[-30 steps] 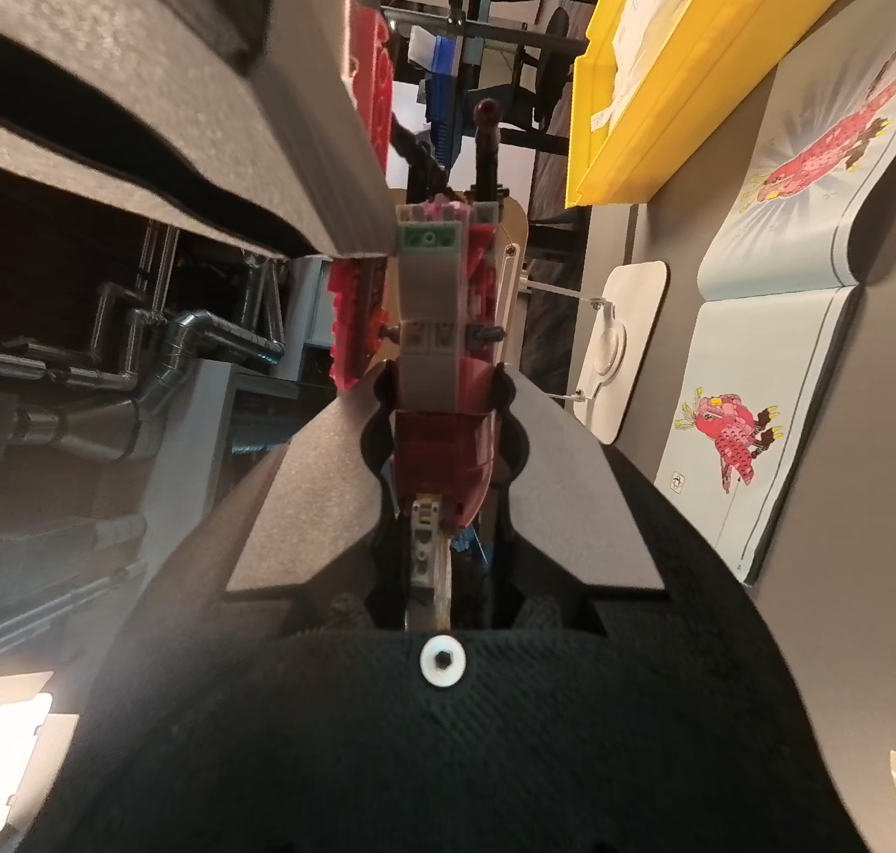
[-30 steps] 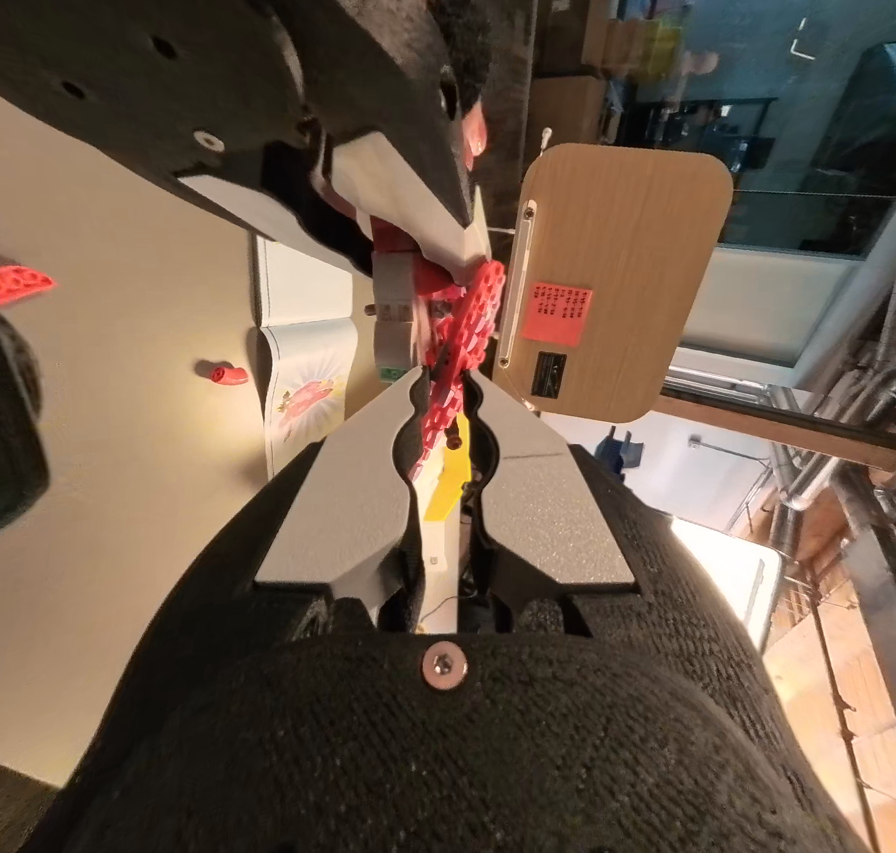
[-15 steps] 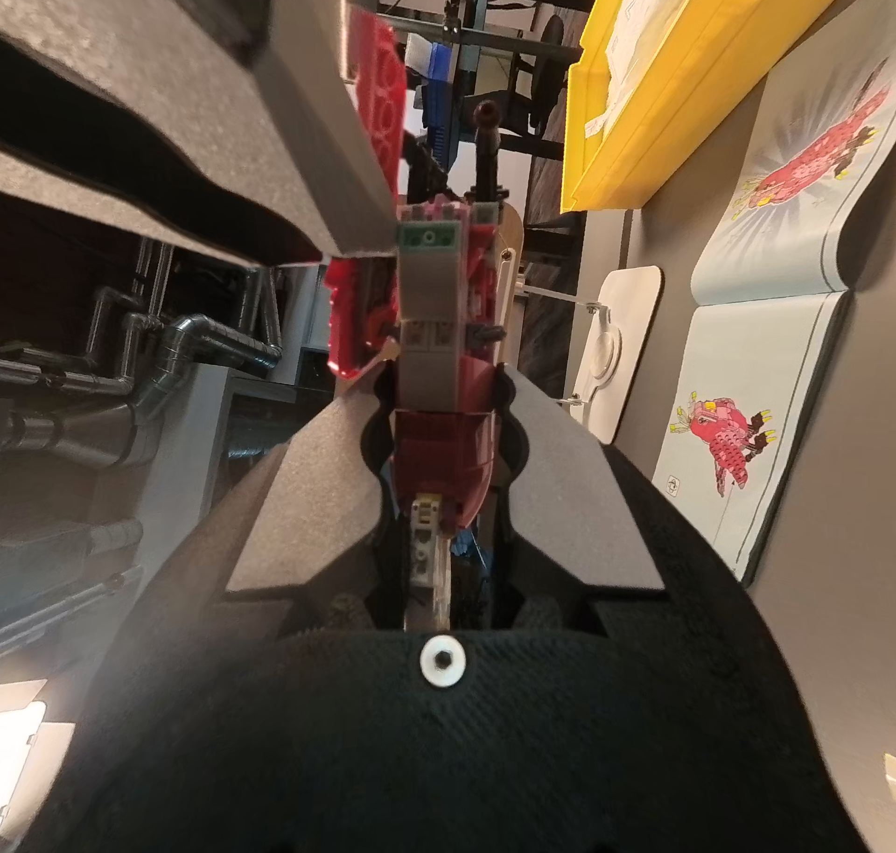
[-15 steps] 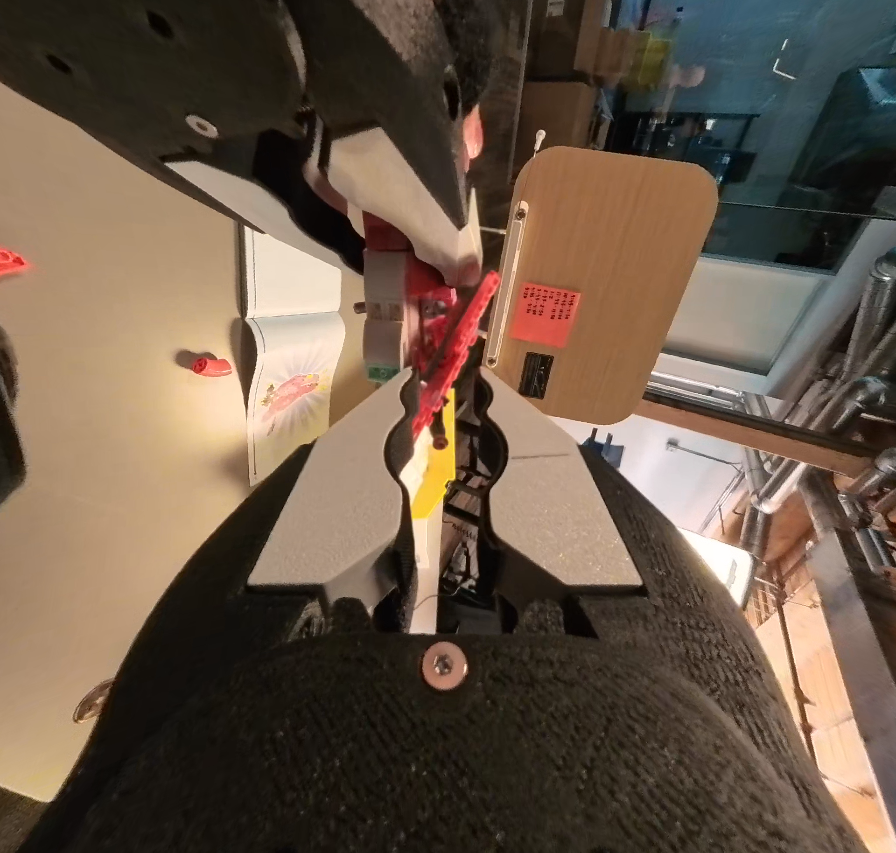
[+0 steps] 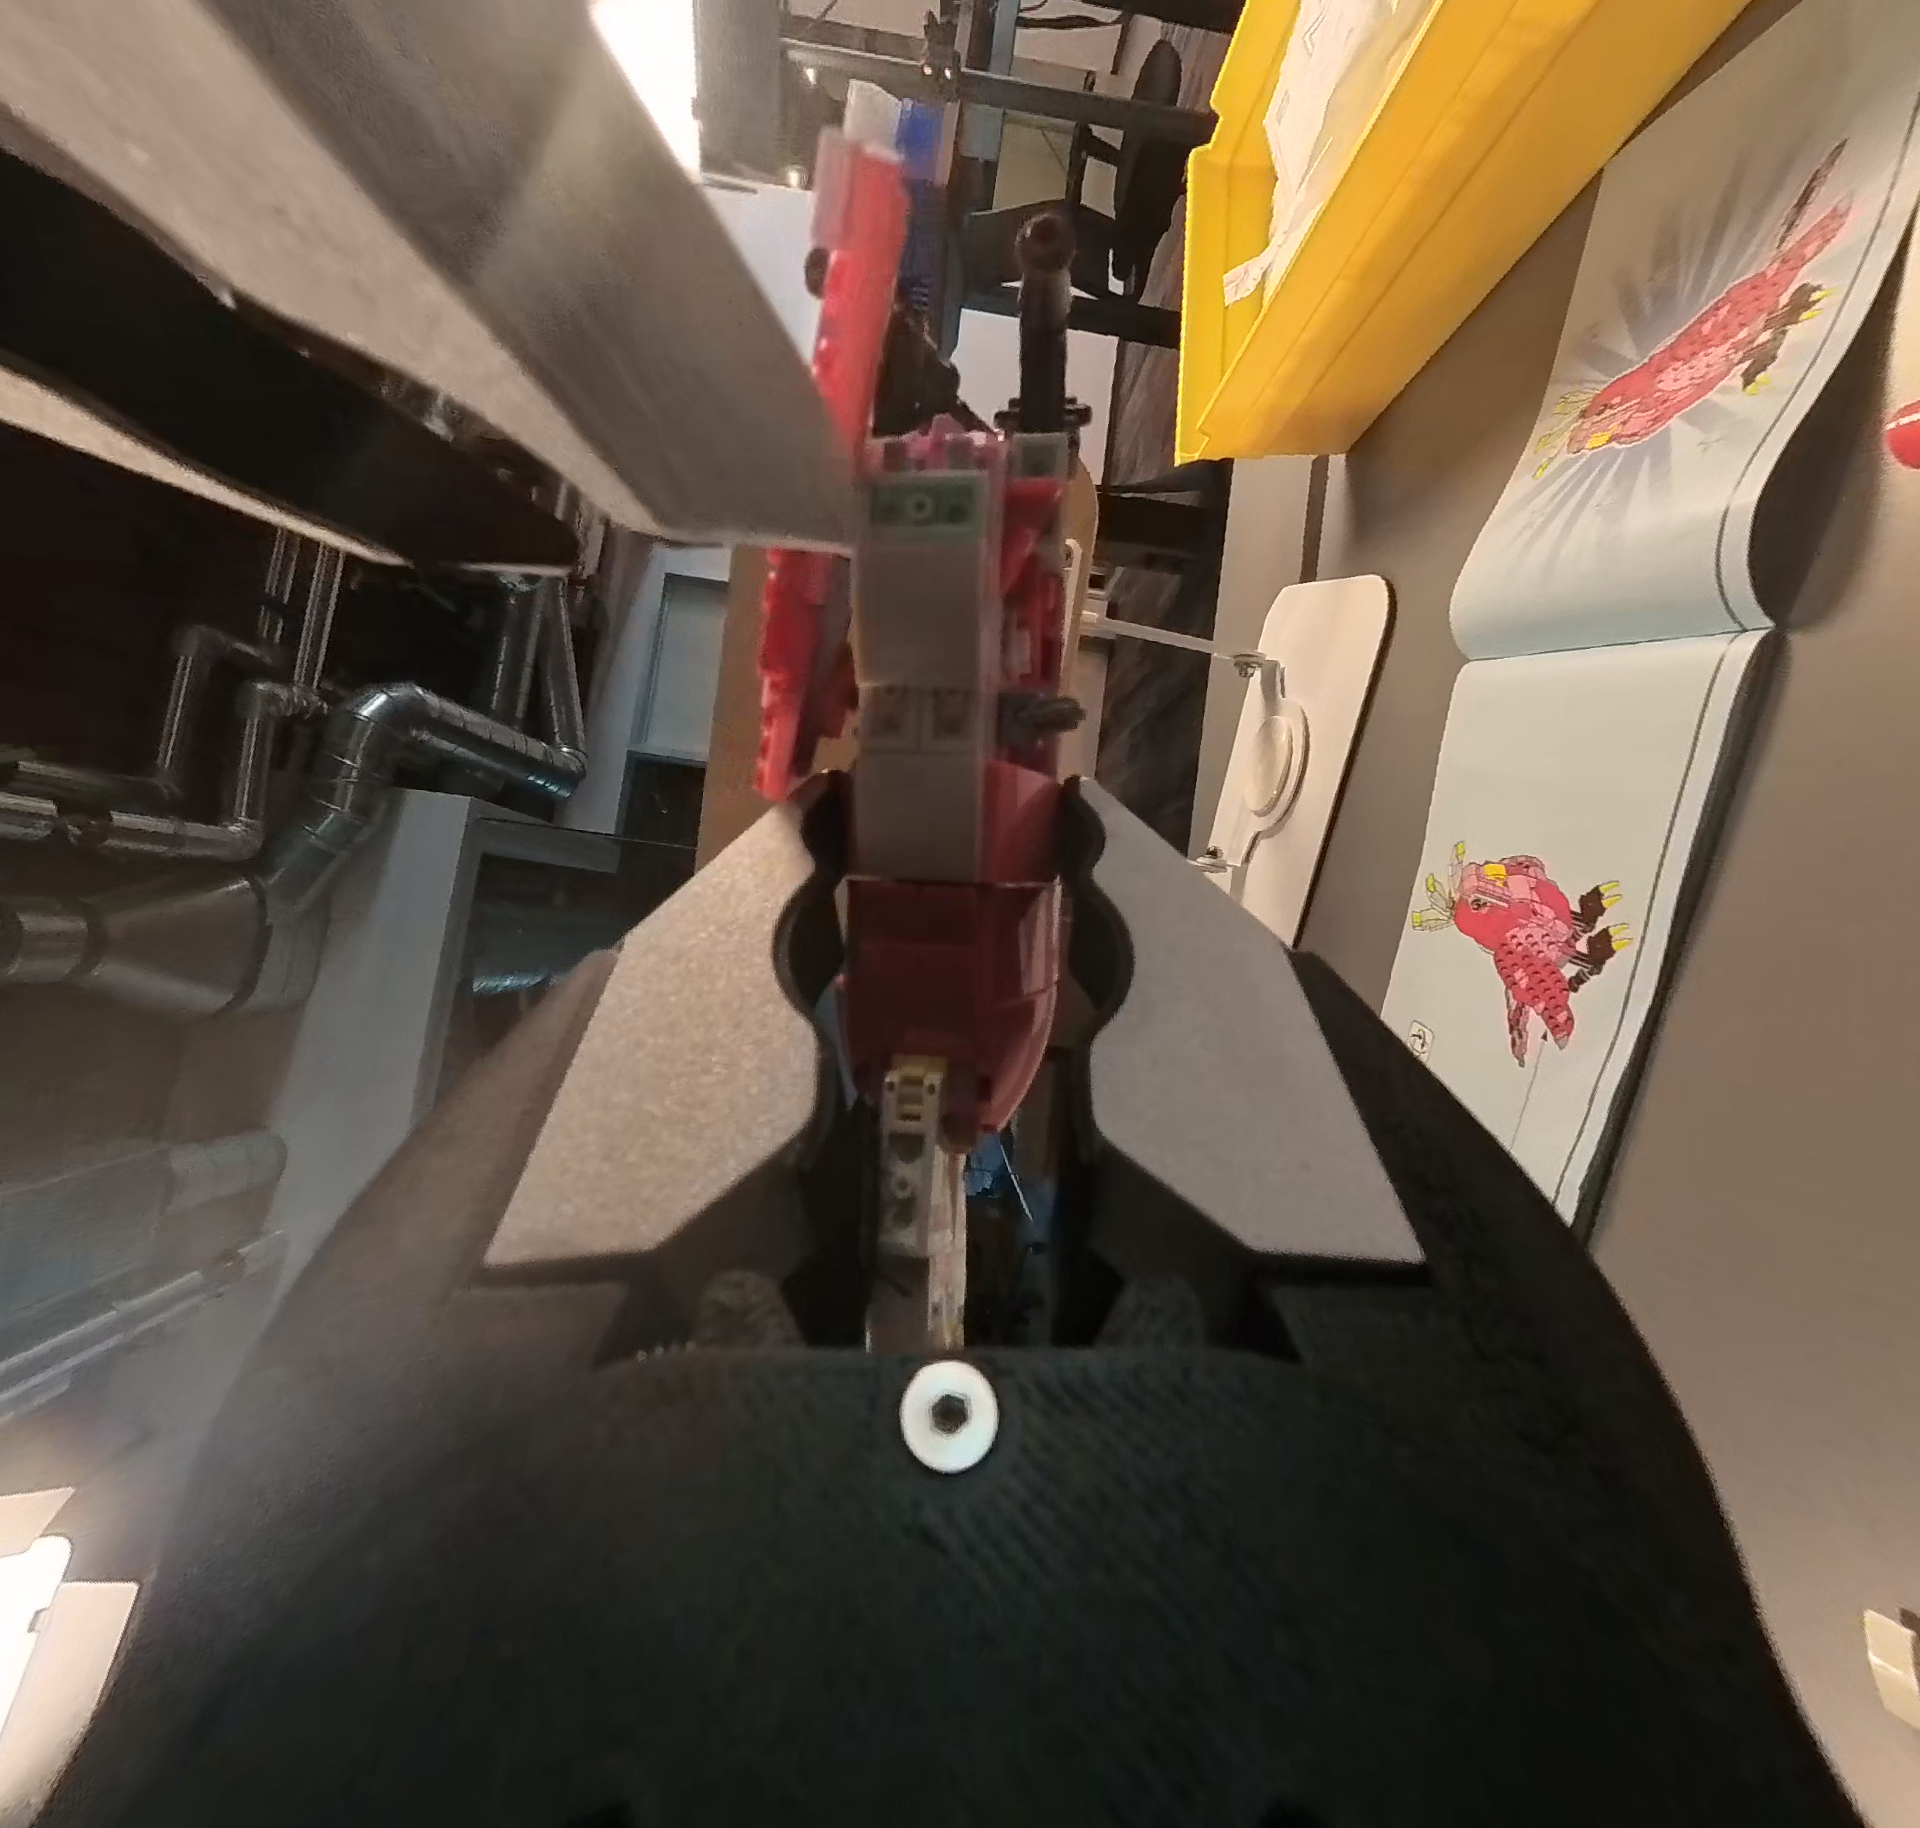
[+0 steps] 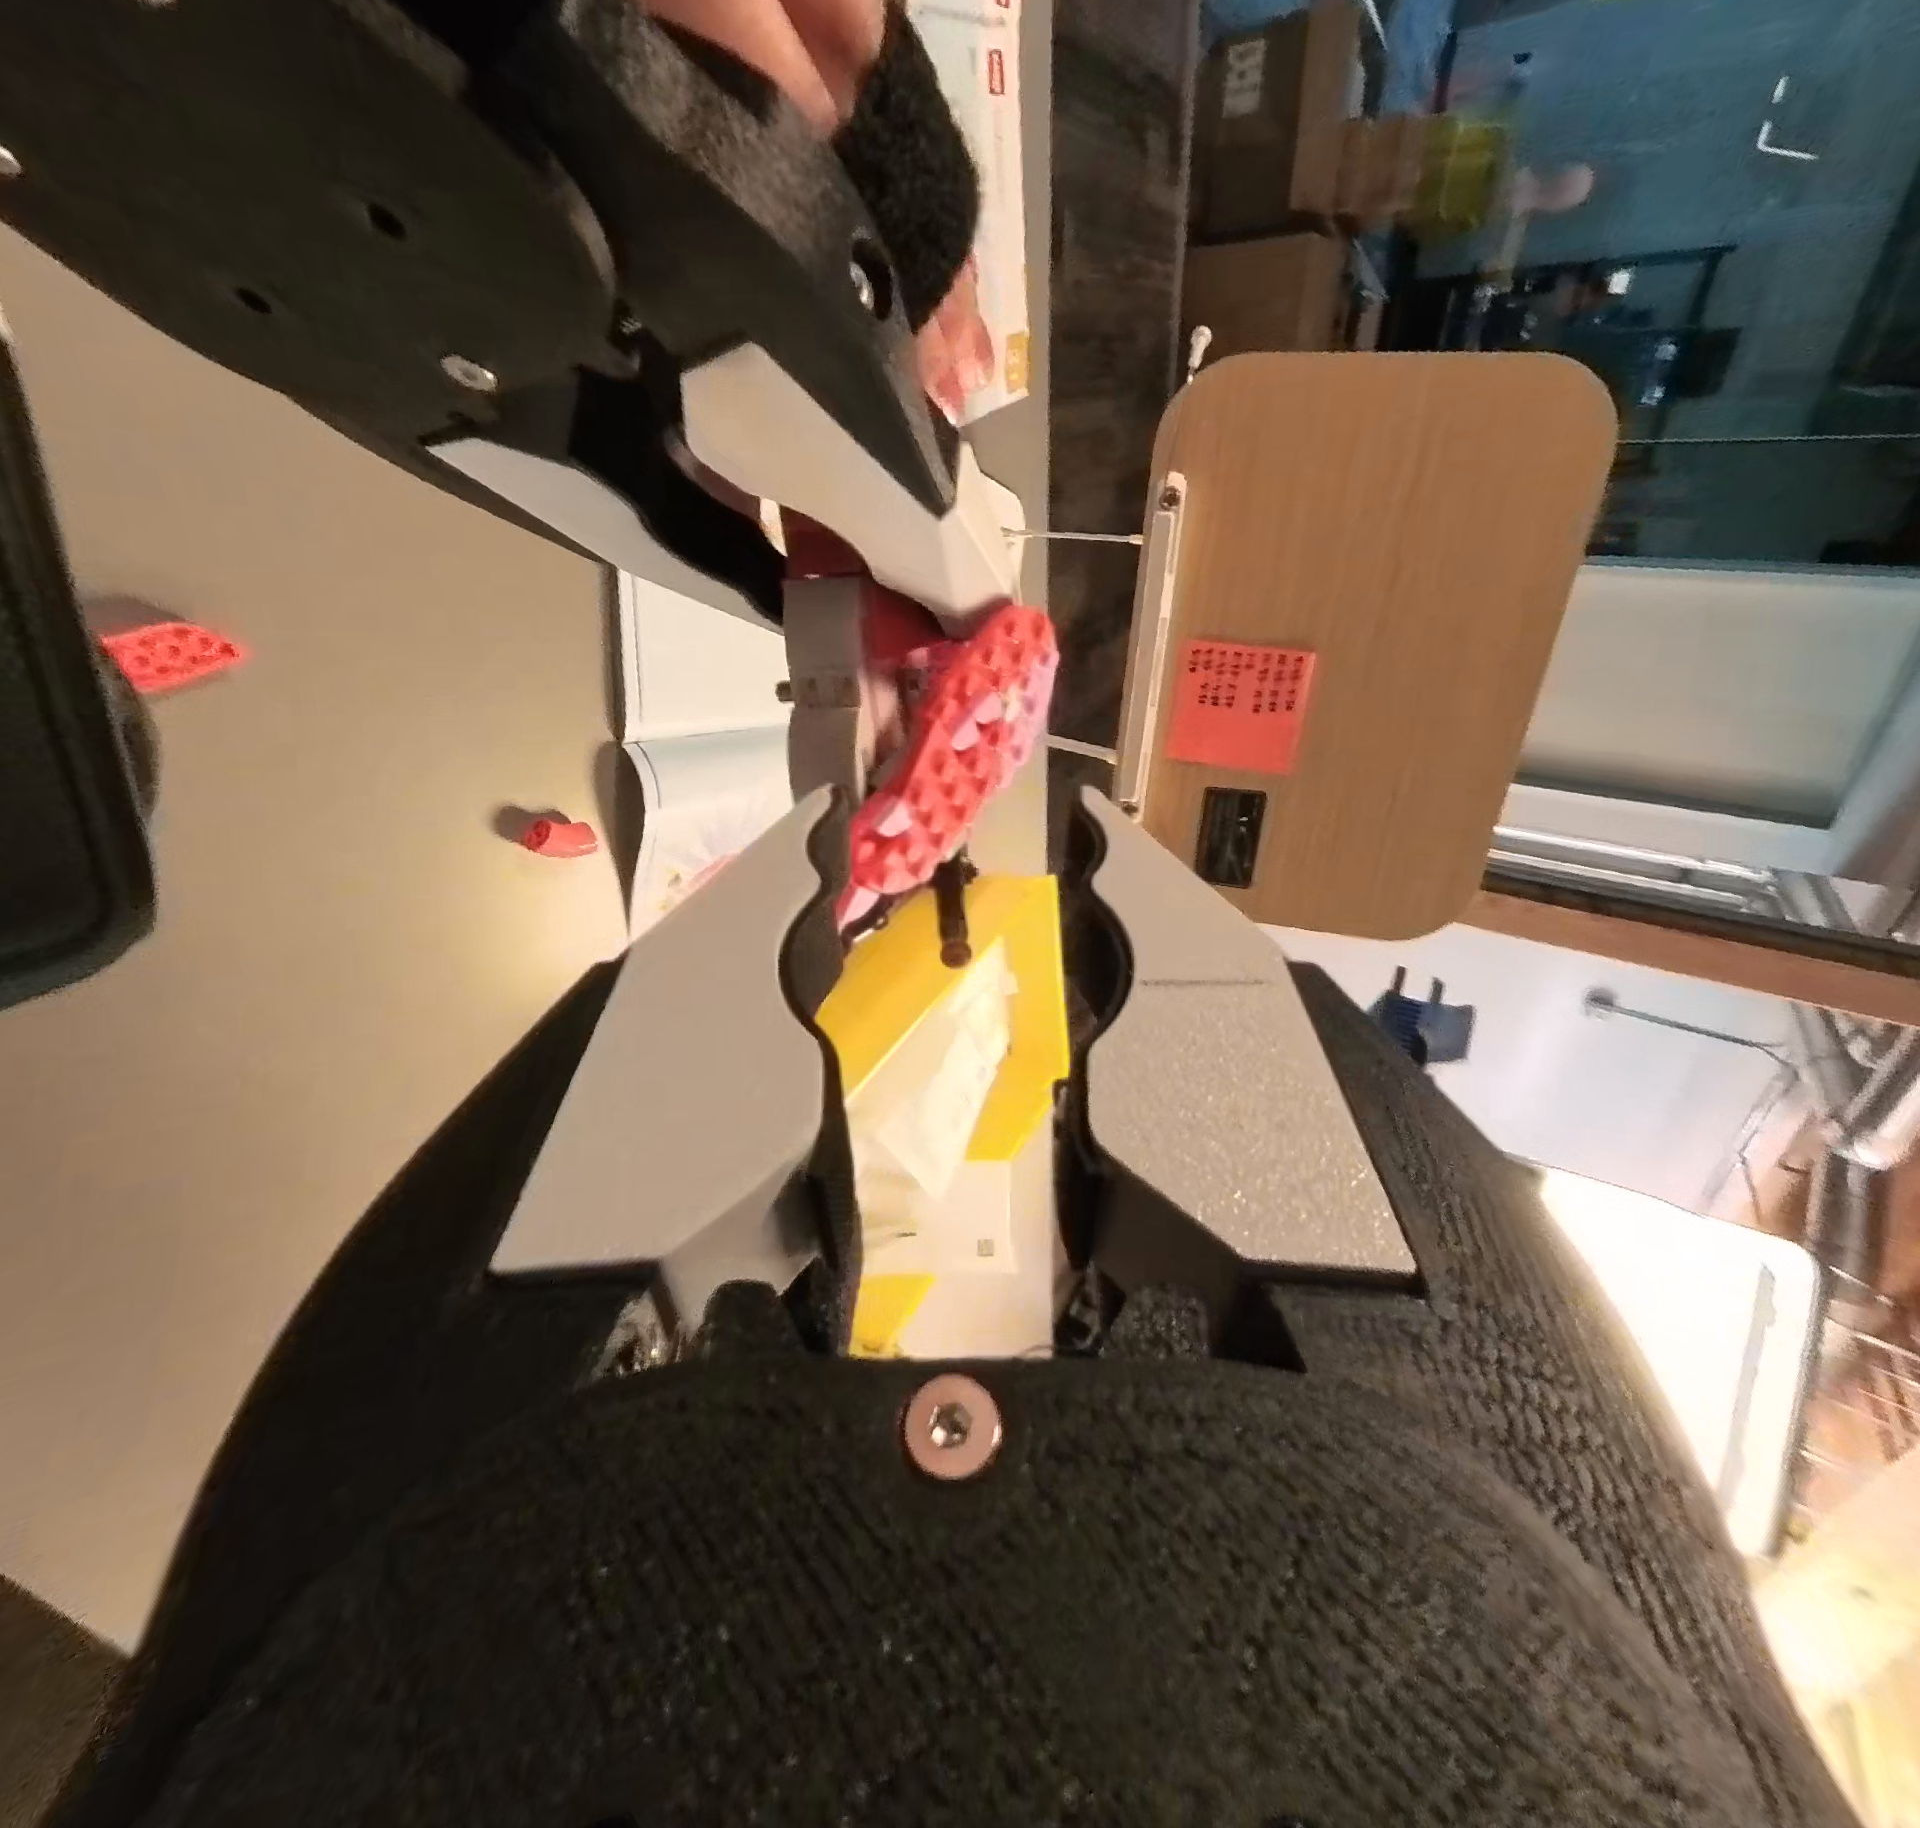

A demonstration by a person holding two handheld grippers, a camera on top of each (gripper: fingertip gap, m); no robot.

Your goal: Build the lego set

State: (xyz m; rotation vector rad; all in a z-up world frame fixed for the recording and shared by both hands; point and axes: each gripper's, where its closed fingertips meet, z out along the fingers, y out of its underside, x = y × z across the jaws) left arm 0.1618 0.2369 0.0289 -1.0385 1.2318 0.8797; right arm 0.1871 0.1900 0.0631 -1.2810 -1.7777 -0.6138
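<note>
The right claw point(image 6: 951, 822) has spread off the wing point(image 6: 951, 739); the left claw point(image 5: 951, 822) grips one brick model point(image 5: 930, 739).

My left gripper point(image 5: 954, 822) pinches a glossy plastic brick model point(image 5: 940, 905); its fingers point(image 5: 707, 1030) look matt, perhaps grainy; the board point(image 6: 1371, 635) wood-grained.

The other gripper's finger point(image 5: 582, 251) is motion-blurred and covers the red studded wing point(image 5: 831, 490); the booklet point(image 5: 1704, 448) runs off-frame (right edge, left wrist view).
</note>
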